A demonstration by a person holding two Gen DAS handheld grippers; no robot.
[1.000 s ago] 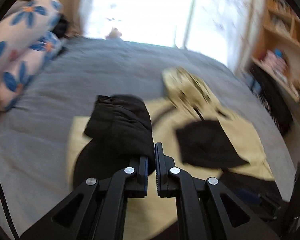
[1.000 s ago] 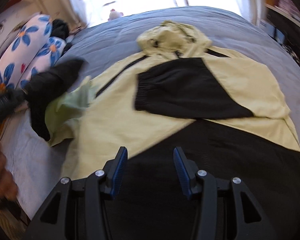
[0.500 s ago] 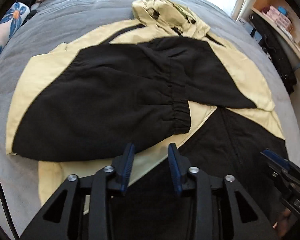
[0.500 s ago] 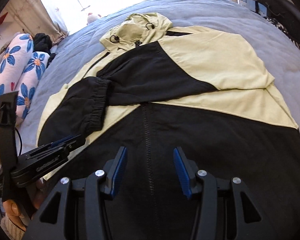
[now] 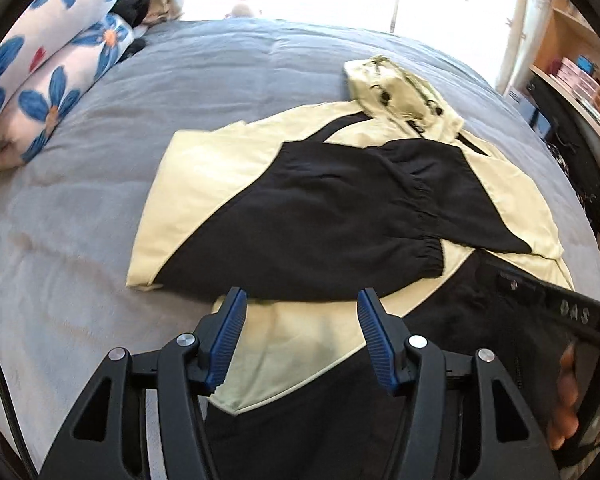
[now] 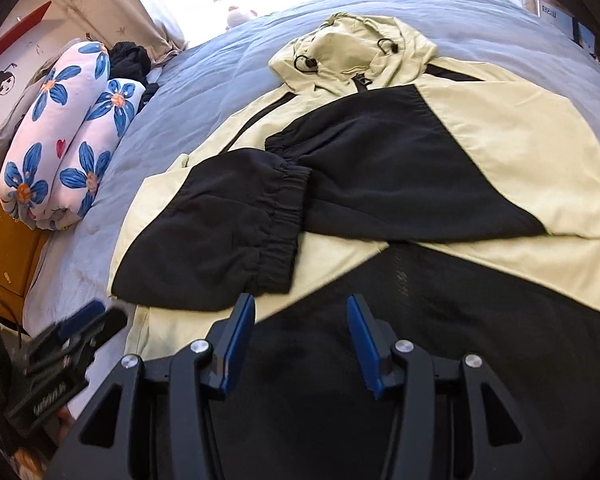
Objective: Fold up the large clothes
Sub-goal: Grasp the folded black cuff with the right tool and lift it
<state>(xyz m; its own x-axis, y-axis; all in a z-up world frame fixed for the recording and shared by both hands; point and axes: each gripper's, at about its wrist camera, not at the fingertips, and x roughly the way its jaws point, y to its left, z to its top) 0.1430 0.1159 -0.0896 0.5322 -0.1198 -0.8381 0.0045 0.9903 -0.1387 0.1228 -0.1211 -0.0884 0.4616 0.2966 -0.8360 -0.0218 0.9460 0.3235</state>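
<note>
A pale yellow and black hooded jacket (image 5: 204,184) (image 6: 520,148) lies flat on the grey bed, hood (image 5: 396,92) (image 6: 348,52) at the far end. Both black sleeves are folded across its chest; the left sleeve's elastic cuff (image 5: 430,256) (image 6: 284,216) lies on top. My left gripper (image 5: 300,312) hovers just above the jacket's near left part, its jaws opening with nothing between them. My right gripper (image 6: 300,312) is open and empty over the black lower front (image 6: 440,320). The left gripper (image 6: 80,332) also shows low at the left in the right wrist view.
Rolled floral bedding (image 5: 48,64) (image 6: 64,140) lies at the bed's far left with dark clothes behind it. The grey bedspread (image 5: 80,220) (image 6: 204,92) surrounds the jacket. Shelves (image 5: 580,68) stand on the right, an orange cabinet (image 6: 4,248) on the left. A hand (image 5: 566,400) holds the right gripper.
My left gripper let go of the black sleeve, which now lies across the jacket's chest, and its jaws have spread. Both grippers drew back toward the jacket's hem and sank.
</note>
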